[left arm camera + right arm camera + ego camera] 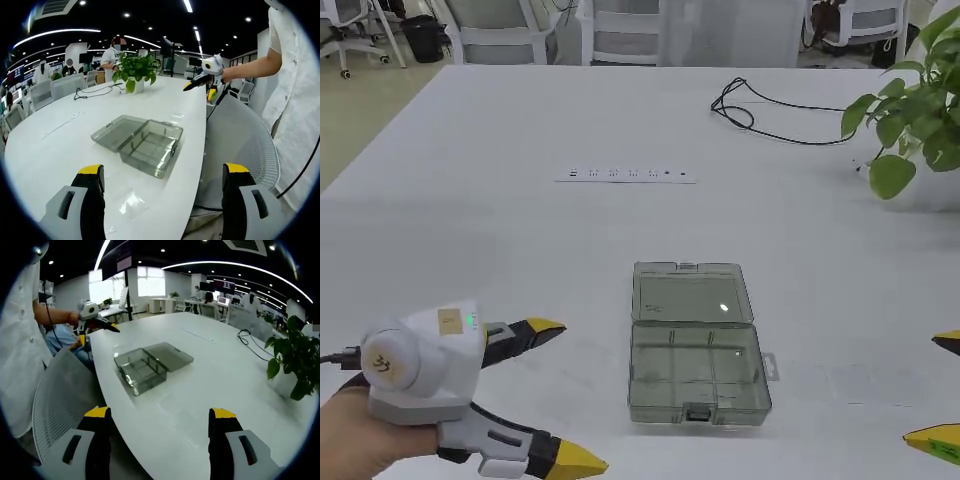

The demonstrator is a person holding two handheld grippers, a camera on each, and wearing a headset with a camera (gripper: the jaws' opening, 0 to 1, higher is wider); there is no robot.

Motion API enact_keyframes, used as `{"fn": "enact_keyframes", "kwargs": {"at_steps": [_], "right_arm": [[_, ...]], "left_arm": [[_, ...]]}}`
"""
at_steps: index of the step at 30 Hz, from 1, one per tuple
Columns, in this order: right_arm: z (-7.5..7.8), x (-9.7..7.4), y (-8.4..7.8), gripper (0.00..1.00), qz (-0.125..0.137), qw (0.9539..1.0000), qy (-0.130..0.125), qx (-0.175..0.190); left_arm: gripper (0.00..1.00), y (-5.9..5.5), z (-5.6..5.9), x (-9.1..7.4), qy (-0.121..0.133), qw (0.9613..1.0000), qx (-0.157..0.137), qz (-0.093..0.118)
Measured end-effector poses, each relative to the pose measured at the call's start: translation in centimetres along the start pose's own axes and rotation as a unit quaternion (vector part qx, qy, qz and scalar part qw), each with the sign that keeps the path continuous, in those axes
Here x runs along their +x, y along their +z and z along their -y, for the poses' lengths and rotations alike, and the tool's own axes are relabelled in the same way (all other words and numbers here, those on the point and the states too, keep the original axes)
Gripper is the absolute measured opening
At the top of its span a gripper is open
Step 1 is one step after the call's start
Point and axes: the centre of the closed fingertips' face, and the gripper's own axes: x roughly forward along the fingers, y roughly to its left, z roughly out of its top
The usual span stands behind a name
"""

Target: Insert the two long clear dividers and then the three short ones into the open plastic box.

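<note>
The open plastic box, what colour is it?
The open plastic box is see-through grey, clearest in the head view.

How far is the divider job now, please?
Done: the plastic box lies open. In hand: nothing; the left claw and right claw are open and empty. Left: apparently all five dividers, though faint lines inside the box are hard to read.

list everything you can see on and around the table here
plastic box: one, clear grey, lid open, table centre
power strip: one, white, behind the box
cable: one, black, far right of table
plant: one, green, right edge
chairs: several, pale grey, beyond the table
table: one, white
left gripper: one, white with yellow tips, open, lower left
right gripper: one, yellow tips, open, right edge
</note>
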Motion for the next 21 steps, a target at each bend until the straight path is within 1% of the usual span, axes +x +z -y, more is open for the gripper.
{"fn": "enact_keyframes", "kwargs": {"at_steps": [5,15,21], "right_arm": [[-0.01,-0.01,-0.05,0.80,0.001,1.0000,0.000,0.000],[-0.13,0.12,-0.07,0.80,0.003,1.0000,0.000,0.002],[-0.19,0.25,0.09,0.80,0.005,1.0000,0.000,0.001]], "left_arm": [[1.00,0.06,0.08,0.11,-0.001,1.0000,0.001,0.000],[1.00,-0.06,-0.14,-0.17,0.004,1.0000,-0.001,-0.001],[1.00,-0.09,-0.61,-0.46,0.012,0.9999,-0.003,-0.001]]}}
